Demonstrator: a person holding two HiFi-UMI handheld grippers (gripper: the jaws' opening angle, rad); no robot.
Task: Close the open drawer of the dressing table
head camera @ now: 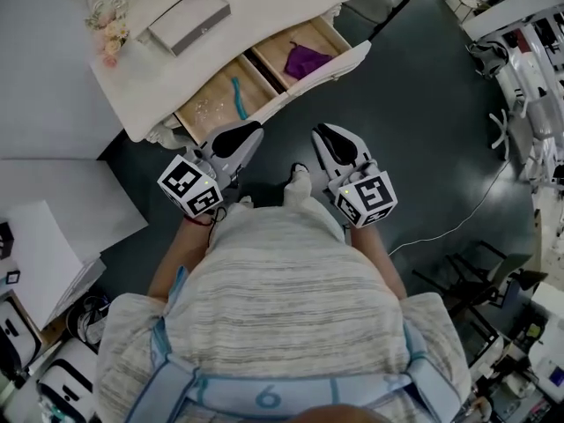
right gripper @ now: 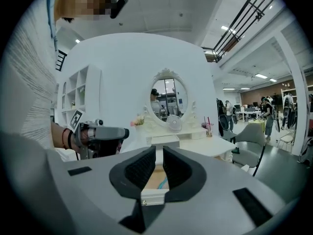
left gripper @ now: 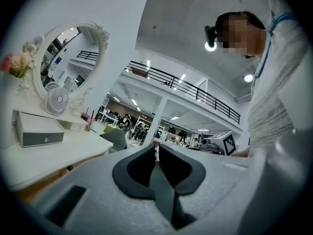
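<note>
Left gripper [head camera: 240, 141] and right gripper [head camera: 328, 141] are pinched closed, empty, aimed at the open drawer [head camera: 339, 63] so we can shove it in.

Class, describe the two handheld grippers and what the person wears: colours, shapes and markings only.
Both the left gripper and right gripper have pale grey shells and tapering jaws lined with black ribbed padding. Each carries a white cube printed with black square markers. The person wears a light, finely striped top with pale blue straps and a red wristband.
</note>
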